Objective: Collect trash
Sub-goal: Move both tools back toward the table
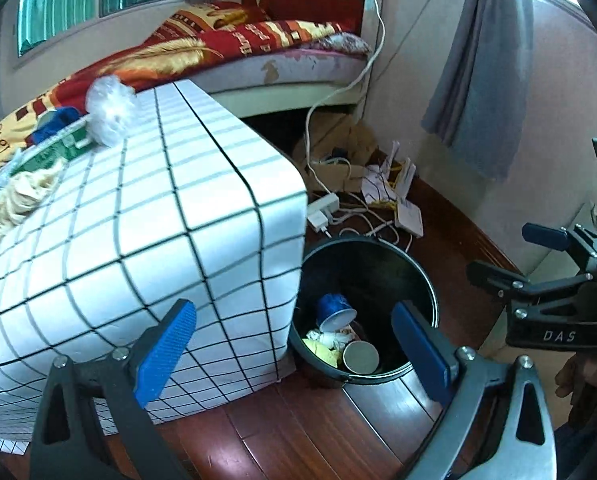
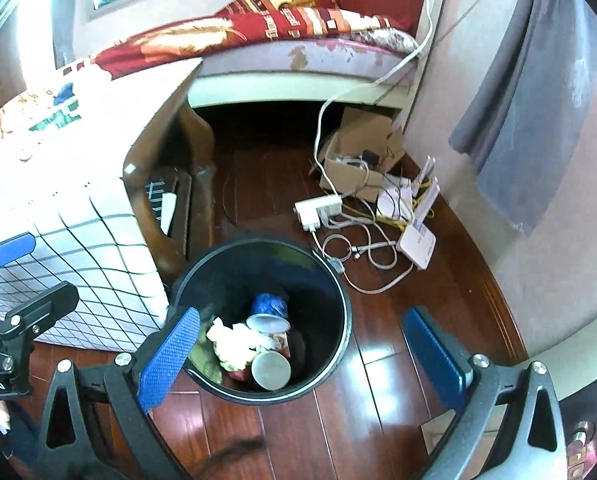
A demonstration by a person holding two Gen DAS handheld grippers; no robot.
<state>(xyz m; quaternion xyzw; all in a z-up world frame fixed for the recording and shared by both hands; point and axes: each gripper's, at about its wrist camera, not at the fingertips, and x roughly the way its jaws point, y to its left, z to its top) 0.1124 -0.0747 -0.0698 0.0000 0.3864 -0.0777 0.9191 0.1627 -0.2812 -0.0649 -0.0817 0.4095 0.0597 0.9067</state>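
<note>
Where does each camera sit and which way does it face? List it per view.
Left wrist: on the left gripper, over the table corner, looking down at the bin; shows its open jaws, the right gripper and a hand.
Right wrist: on the right gripper, above the bin, looking down; shows its open jaws and the left gripper.
Shared: bin, table, bed, router.

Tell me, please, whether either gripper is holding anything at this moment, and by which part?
Nothing is held. The left gripper and right gripper are both open and empty above the bin, where the cups already lie.
</note>
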